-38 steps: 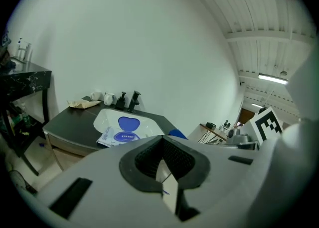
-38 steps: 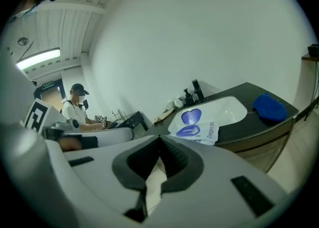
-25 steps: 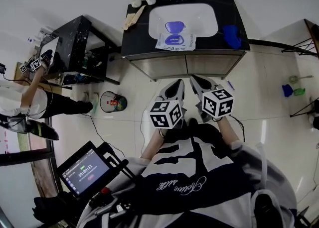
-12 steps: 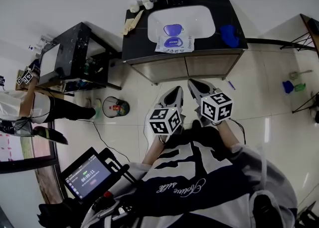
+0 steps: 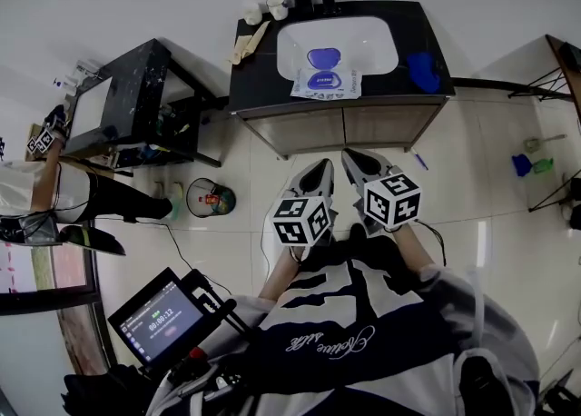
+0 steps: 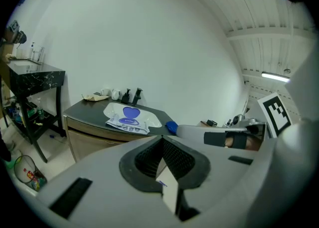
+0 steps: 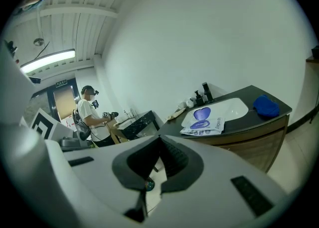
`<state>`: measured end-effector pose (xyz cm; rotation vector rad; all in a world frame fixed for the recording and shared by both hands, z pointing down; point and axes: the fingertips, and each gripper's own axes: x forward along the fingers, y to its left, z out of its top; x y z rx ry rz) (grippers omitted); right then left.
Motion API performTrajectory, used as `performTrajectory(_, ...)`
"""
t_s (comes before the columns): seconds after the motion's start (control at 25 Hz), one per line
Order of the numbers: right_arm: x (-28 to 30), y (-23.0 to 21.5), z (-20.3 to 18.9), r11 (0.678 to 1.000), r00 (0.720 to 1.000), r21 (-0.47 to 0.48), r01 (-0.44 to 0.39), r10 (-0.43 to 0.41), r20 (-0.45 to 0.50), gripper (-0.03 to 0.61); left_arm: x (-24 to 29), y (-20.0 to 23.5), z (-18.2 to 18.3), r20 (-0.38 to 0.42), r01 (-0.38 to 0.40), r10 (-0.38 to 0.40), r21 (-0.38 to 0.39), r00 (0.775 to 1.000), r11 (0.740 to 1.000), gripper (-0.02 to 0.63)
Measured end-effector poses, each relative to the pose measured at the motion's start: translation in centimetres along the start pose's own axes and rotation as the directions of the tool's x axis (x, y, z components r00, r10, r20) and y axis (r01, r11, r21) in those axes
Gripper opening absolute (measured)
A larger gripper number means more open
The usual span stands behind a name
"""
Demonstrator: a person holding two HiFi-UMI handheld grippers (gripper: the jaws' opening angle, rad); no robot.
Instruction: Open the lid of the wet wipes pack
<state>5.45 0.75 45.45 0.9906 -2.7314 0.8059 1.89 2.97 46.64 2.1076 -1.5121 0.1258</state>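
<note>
Bystander [image 5: 27, 192] leftward; wipes pack [image 5: 325, 84] on basin [image 5: 374, 40]

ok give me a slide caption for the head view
Left claw and right claw, both shut and empty, short of the counter where the wipes pack lies on the sink's front rim.

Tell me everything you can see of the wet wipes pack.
The wet wipes pack is a flat, soft-looking white packet with blue print and a blue oval ring on top. A rounded blue lid shows at its far edge, over the basin, and seems flipped back. The pack lies across the front rim of the white sink, partly on the dark countertop. Nothing else touches it.
</note>
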Motion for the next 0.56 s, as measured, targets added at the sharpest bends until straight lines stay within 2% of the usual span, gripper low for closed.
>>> performTrajectory(0.2,-0.4,2.2,0.7,1.000,1.000,-0.016,0.010,-0.009,0.005,-0.002,-1.8,-0.1,1.0,0.010,0.018,-0.018,0.005,1.000,1.000,-0.002)
performTrajectory(0.56,0.2,2.8,0.4,1.000,1.000,-0.020,0.011,-0.011,0.000,-0.002,-2.0,0.8,1.4,0.020,0.024,-0.024,0.007,0.999,1.000,-0.002)
